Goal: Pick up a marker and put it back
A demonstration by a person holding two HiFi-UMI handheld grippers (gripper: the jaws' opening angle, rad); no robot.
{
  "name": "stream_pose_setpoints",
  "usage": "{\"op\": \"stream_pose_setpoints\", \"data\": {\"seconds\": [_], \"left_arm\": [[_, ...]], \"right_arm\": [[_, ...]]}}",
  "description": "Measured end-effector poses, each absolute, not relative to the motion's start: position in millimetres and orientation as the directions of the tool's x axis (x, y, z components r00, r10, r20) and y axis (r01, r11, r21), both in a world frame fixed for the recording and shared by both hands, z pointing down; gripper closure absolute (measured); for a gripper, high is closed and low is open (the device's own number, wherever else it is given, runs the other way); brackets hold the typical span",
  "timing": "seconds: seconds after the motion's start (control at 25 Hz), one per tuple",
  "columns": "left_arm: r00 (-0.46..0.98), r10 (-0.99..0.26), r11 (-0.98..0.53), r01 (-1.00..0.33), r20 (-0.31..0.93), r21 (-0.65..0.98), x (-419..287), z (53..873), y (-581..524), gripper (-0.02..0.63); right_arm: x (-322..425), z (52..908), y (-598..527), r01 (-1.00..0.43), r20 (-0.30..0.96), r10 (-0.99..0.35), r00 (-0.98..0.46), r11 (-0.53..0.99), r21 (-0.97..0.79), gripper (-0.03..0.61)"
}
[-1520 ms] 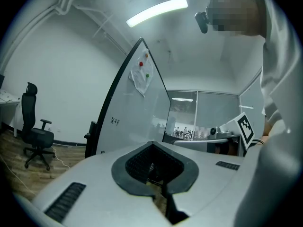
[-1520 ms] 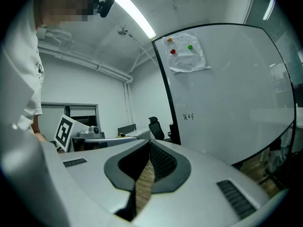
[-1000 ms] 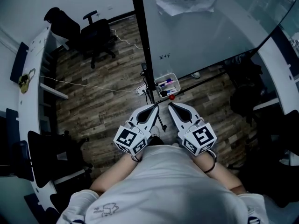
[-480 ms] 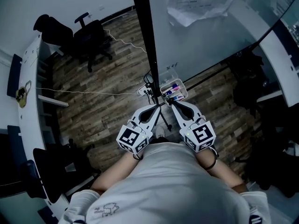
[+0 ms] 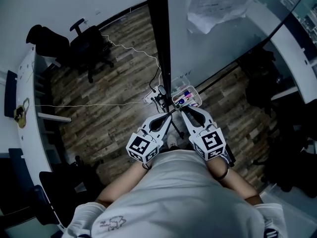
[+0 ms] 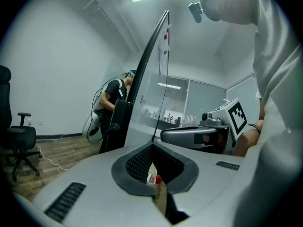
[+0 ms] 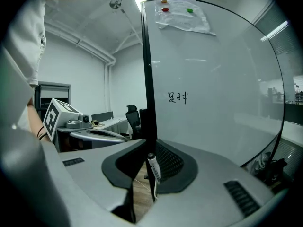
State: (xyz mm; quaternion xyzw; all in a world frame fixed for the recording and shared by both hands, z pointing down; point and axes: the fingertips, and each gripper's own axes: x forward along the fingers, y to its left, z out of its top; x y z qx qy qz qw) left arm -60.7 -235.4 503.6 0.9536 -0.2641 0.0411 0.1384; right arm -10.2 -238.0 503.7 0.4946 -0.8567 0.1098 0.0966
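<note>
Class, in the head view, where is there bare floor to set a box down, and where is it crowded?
Bare wood floor lies between the white desk at left and the whiteboard post, below the cable. Crowded: around the marker tray and power strip at the post's foot, and by the office chair.

A whiteboard (image 5: 233, 38) is recorded standing on a wood-plank floor (image 5: 114, 128). A crumpled sheet of paper (image 5: 218, 6) is fixed high on the whiteboard, with handwriting (image 7: 178, 97) noted below it. Two black office chairs (image 5: 91, 43) are placed to the whiteboard's left, where a white cable (image 5: 99, 103) is laid on the floor.
</note>
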Motion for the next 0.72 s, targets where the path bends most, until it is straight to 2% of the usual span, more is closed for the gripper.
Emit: {"op": "stream_pose_setpoints", "data": {"seconds": [0.12,0.72], "left_arm": [[0.855,-0.492,-0.821,-0.519,0.166,0.24,-60.8,506.0,-244.8,0.607],[0.835,-0.508,-0.8,-0.548,0.21,0.244,-59.3,519.9,-262.5,0.607]], "right_arm": [[-14.1,511.8,-242.6,-0.864,0.303,-0.811,-0.5,0.492,-0.109,0.491],[-26.1,541.0,-259.1,-0.83,0.439,-0.728,-0.526,0.551,-0.08,0.465]]}}
